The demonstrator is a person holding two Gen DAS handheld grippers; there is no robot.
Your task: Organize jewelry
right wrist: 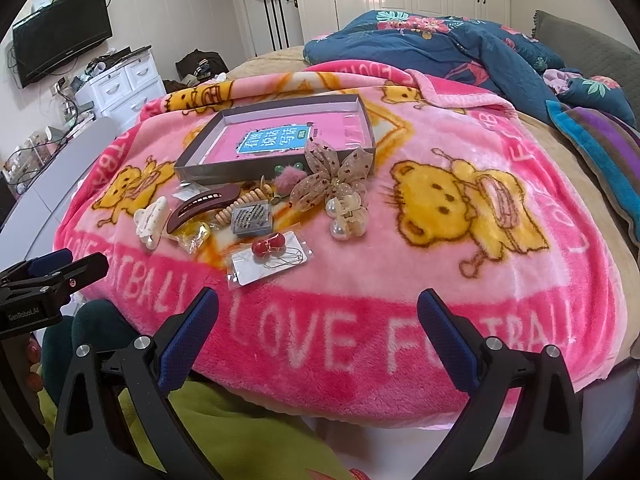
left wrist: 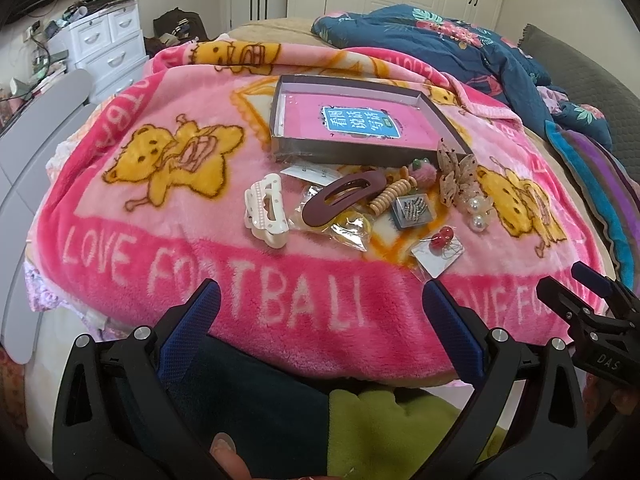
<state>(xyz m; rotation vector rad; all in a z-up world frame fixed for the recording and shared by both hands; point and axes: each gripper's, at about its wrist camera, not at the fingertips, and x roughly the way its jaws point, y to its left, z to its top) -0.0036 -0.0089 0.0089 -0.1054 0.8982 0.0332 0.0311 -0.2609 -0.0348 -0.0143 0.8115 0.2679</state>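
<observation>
A shallow grey box [left wrist: 362, 150] [right wrist: 256, 168] with a pink book inside lies on the pink blanket. In front of it sits a heap of hair accessories: a white claw clip [left wrist: 267, 211] [right wrist: 149, 222], a maroon oval clip [left wrist: 340, 197] [right wrist: 200, 205], a beige coil tie [left wrist: 390, 197], a grey card of pins [left wrist: 412, 210] [right wrist: 253, 218], red cherry earrings on a card [left wrist: 440, 250] [right wrist: 269, 258], a gauze bow [right wrist: 332, 176] and a pearl clip [left wrist: 478, 210] [right wrist: 347, 216]. My left gripper [left wrist: 322, 304] and right gripper [right wrist: 318, 312] both hang open near the bed's front edge, holding nothing.
The pink "LOVE FOOTBALL" blanket [left wrist: 120, 208] [right wrist: 440, 300] covers the bed. A blue floral quilt [left wrist: 460, 48] [right wrist: 440, 48] is bunched at the back right. White drawers [left wrist: 108, 44] and a wall TV [right wrist: 60, 36] stand at left. A person's dark and green clothing [left wrist: 380, 428] lies below the grippers.
</observation>
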